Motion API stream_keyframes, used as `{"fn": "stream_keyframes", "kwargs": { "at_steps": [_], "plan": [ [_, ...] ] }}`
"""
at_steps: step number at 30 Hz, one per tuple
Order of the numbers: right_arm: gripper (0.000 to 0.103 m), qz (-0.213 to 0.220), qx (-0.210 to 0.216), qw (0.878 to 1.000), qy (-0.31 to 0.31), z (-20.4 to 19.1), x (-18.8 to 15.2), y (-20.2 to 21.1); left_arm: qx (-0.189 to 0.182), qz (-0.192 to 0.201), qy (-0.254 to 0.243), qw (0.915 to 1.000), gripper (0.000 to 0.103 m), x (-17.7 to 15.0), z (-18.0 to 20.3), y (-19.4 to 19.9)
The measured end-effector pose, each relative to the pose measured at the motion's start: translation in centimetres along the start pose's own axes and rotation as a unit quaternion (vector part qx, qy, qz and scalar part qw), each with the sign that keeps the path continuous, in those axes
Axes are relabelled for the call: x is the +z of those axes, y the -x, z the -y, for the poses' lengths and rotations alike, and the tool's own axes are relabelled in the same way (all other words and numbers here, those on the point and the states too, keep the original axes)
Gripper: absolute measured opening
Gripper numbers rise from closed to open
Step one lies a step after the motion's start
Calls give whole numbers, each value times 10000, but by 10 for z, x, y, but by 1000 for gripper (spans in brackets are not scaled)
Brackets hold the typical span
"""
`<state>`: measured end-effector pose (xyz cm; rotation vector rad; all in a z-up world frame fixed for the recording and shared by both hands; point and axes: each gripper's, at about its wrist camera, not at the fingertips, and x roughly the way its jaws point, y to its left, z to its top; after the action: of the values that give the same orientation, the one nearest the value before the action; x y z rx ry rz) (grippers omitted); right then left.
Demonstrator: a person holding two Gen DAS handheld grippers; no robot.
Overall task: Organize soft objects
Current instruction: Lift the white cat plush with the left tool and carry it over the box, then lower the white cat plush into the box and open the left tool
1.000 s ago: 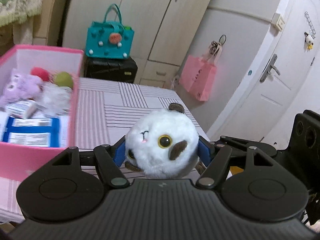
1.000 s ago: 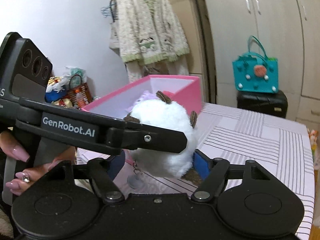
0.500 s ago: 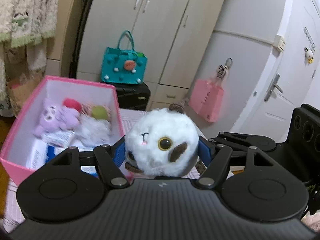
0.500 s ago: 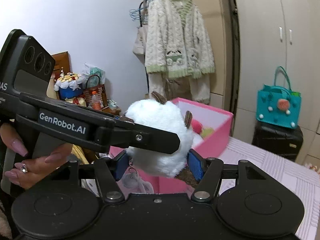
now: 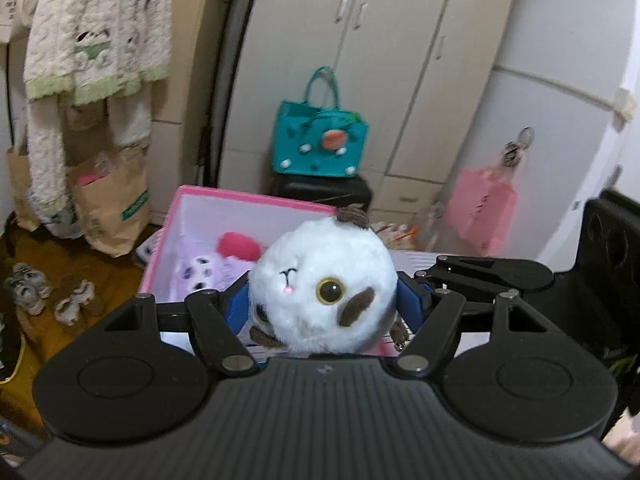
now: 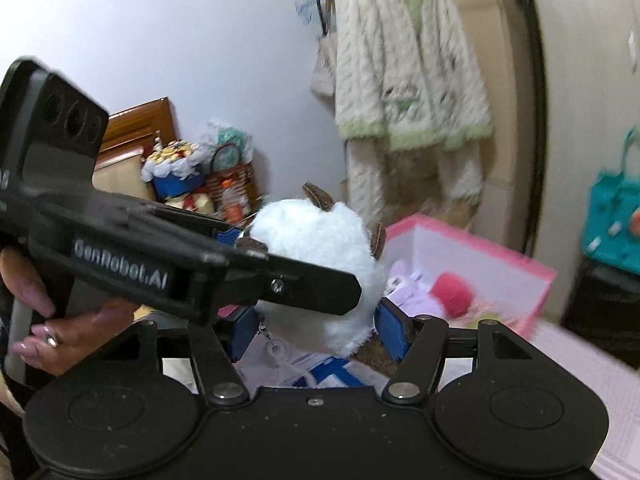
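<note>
A round white plush toy [image 5: 320,292] with brown ears and one yellow eye hangs in the air, held by both grippers at once. My left gripper [image 5: 324,302] is shut on its sides with the blue pads [image 5: 236,304] pressing in. My right gripper [image 6: 316,330] grips the toy's [image 6: 316,248] lower part from another side, and its finger [image 5: 492,272] shows at the right of the left wrist view. A finger [image 6: 312,284] of the left gripper crosses the toy in the right wrist view. Just behind the toy stands the pink box [image 5: 256,200], holding a purple plush [image 5: 200,268] and a red ball [image 5: 238,244].
A teal bag [image 5: 320,144] sits on a black case [image 5: 320,190] by the wardrobe. A pink bag [image 5: 480,212] hangs on the right. A knitted cardigan [image 5: 92,40], paper bags [image 5: 108,196] and slippers [image 5: 28,288] are at the left. A hand [image 6: 72,332] holds the left gripper.
Both grippers have carried the white plush toy up and across from the striped cloth towards the pink box, which now lies right behind and below the toy. The grip has stayed on.
</note>
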<state>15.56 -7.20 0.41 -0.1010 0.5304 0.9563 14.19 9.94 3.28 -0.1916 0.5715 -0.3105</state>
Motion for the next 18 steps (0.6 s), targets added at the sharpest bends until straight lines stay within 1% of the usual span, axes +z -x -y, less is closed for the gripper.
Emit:
{"fn": "stream_keyframes", "kwargs": {
  "at_steps": [3,6,9,13,15,18],
  "plan": [
    [69,-341,347,9984,-288,15,-2,-24,214,-209,68,9995,71,-4,-13,-13],
    [69,-618,481,9961,-411,21,-10,-41,324,-448,235,9982,71,-9,-26,-26],
    [69,-816,445,9950,-367,18,-16,-55,337,-635,358,9968,71,-15,-37,-37],
    [70,-1081,314,9935,-163,16,-18,-67,315,-806,471,9951,71,-21,-47,-47],
    [70,-1174,222,9928,-25,14,-17,-72,306,-843,502,9947,71,-23,-50,-51],
    [70,-1253,192,9919,-39,17,-13,-76,382,-839,510,9944,71,-25,-51,-53]
  ]
}}
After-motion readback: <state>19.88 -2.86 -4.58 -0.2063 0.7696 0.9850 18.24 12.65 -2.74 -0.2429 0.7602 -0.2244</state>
